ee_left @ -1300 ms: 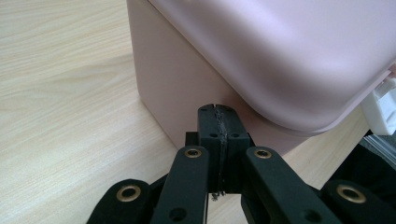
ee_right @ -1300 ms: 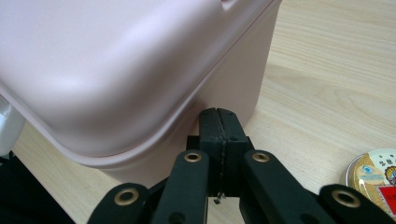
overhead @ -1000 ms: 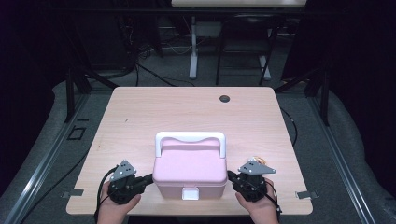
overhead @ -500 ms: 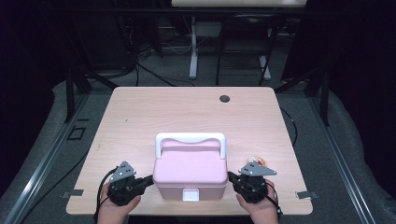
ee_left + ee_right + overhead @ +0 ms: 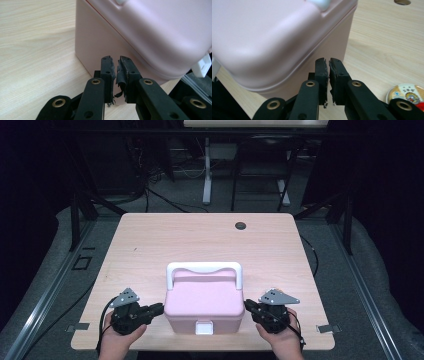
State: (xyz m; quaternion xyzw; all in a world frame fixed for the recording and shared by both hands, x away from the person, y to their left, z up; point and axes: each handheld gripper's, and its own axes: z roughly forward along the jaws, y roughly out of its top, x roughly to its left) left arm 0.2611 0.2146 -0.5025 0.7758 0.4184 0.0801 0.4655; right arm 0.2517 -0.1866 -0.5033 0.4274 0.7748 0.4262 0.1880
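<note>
Sitting near the front edge of the pale wooden table [image 5: 150, 245] is a pink plastic lidded box [image 5: 204, 305], its white carrying handle [image 5: 204, 269] arching over the back of the lid and its white front latch [image 5: 203, 328] facing the person. The left tool [image 5: 159, 308] is pointing at the box's left side, its black jaws pressed together with nothing between them; in the left gripper view its tips [image 5: 115, 62] are lying just beside the box's lower wall [image 5: 100, 40], and whether they are touching it cannot be told. The right tool [image 5: 247, 305] is mirroring this on the box's right side, jaws likewise pressed together and empty, tips [image 5: 327, 63] just short of the pink wall [image 5: 334, 37]. A hand [image 5: 117, 340] is gripping the left tool and another hand [image 5: 276, 337] the right one. A small round tin with a printed gold lid [image 5: 405, 93] is lying on the table right of the box, beside the right tool. A dark round hole [image 5: 240, 225] is showing in the table well behind the box.
</note>
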